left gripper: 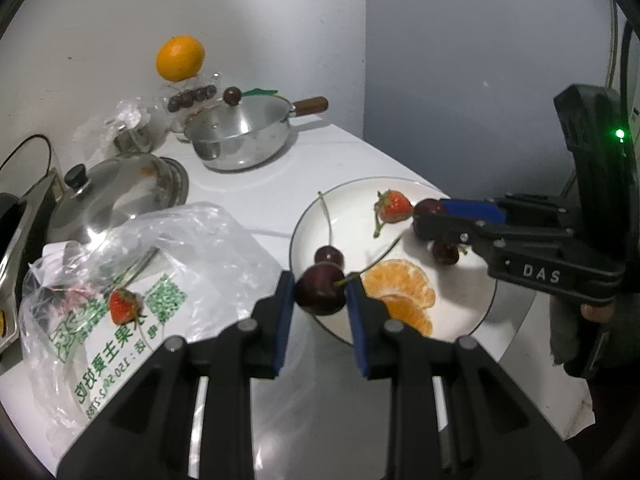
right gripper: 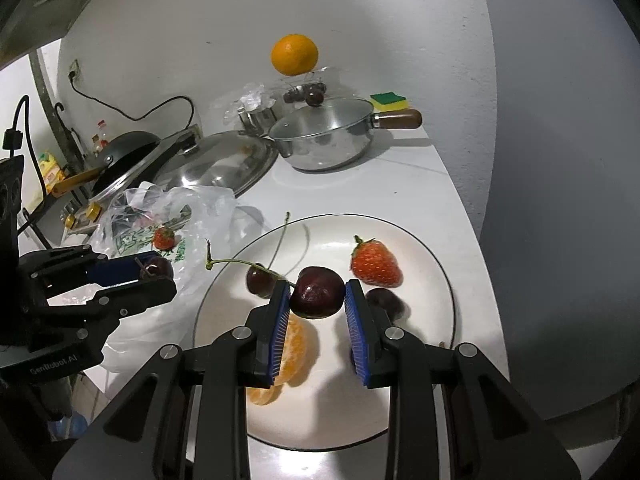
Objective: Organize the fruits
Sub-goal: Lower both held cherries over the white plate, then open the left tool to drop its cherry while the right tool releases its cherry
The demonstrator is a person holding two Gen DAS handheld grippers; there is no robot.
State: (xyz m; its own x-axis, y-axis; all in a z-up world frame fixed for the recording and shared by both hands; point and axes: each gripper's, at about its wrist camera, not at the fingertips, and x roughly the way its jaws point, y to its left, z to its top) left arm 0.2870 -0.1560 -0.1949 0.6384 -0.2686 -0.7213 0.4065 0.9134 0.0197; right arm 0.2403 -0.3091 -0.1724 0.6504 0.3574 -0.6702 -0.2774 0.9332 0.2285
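My left gripper is shut on a dark cherry with a green stem, held just over the near left rim of the white plate. My right gripper is shut on a second cherry above the plate. On the plate lie a strawberry, two loose cherries and peeled orange segments. The left wrist view shows the right gripper coming in from the right beside the strawberry. Another strawberry lies in a clear plastic bag.
A steel pot with a wooden handle stands at the back of the white counter, with a large steel lid to its left. An orange sits on clear packaging by the wall. A sponge lies behind the pot. The counter ends right of the plate.
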